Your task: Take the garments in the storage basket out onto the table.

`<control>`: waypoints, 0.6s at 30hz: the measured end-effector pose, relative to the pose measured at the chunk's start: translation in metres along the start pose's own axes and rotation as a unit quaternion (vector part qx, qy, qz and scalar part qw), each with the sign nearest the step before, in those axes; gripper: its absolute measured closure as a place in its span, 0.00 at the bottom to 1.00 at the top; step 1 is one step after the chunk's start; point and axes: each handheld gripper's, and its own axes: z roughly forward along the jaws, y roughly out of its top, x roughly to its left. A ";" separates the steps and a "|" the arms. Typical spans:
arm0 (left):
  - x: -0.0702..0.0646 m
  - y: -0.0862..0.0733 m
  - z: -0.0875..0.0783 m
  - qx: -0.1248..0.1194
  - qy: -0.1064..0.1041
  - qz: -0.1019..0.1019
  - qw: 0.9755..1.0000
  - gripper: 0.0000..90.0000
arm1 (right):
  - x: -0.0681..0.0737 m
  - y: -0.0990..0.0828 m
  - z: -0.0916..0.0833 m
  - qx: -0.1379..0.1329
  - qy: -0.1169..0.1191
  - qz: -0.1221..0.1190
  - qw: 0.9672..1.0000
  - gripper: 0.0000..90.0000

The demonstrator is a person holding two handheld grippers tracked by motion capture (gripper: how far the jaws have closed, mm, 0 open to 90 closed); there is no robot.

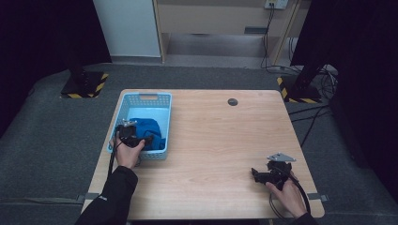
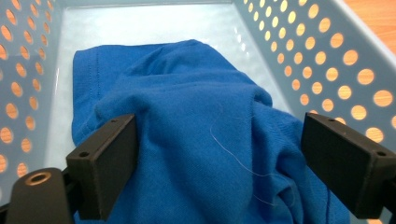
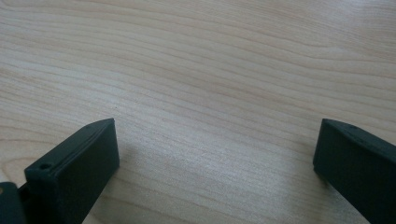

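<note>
Wooden table (image 1: 220, 140) on grey carpet (image 1: 47, 140), black curtains (image 1: 28, 33) behind.

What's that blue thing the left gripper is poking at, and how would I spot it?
Start at the light wooden table and find the pale blue perforated plastic basket near its left edge. Inside lies a crumpled deep blue cloth garment, with the open left gripper straddling it. It is the only soft thing there, and much darker than the basket.
</note>
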 end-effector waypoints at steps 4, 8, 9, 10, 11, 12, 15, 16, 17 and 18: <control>-0.001 0.001 0.001 0.006 0.003 -0.001 1.000 0.14 | 0.000 0.000 0.000 0.000 0.000 0.000 1.000 0.00; -0.001 0.001 0.002 0.012 0.005 -0.001 1.000 0.18 | 0.000 0.000 0.000 0.000 0.000 0.000 1.000 0.00; -0.001 0.002 0.002 0.014 0.005 -0.001 1.000 0.18 | 0.000 0.000 0.000 0.000 0.000 0.000 1.000 0.00; -0.002 0.002 0.003 0.017 0.007 0.000 1.000 0.20 | 0.000 0.000 0.000 0.000 0.000 0.000 1.000 0.00; -0.002 0.002 0.003 0.020 0.009 0.001 1.000 0.21 | 0.000 0.000 0.000 0.000 0.000 0.000 1.000 0.00; -0.002 0.002 0.003 0.022 0.010 0.003 1.000 0.22 | 0.000 0.000 0.000 0.000 0.000 0.000 1.000 0.00; -0.003 0.003 0.004 0.026 0.011 0.006 1.000 0.25 | 0.000 0.000 0.000 0.000 0.000 0.000 1.000 0.00; -0.003 0.003 0.004 0.027 0.011 0.007 1.000 0.26 | 0.000 0.000 0.000 0.000 0.000 0.000 1.000 0.00; -0.003 0.003 0.005 0.029 0.011 0.008 0.999 0.27 | 0.000 0.000 0.000 0.000 0.000 0.000 1.000 0.00; -0.004 0.003 0.005 0.030 0.011 0.009 0.999 0.29 | 0.000 0.000 0.000 0.000 0.000 0.000 1.000 0.00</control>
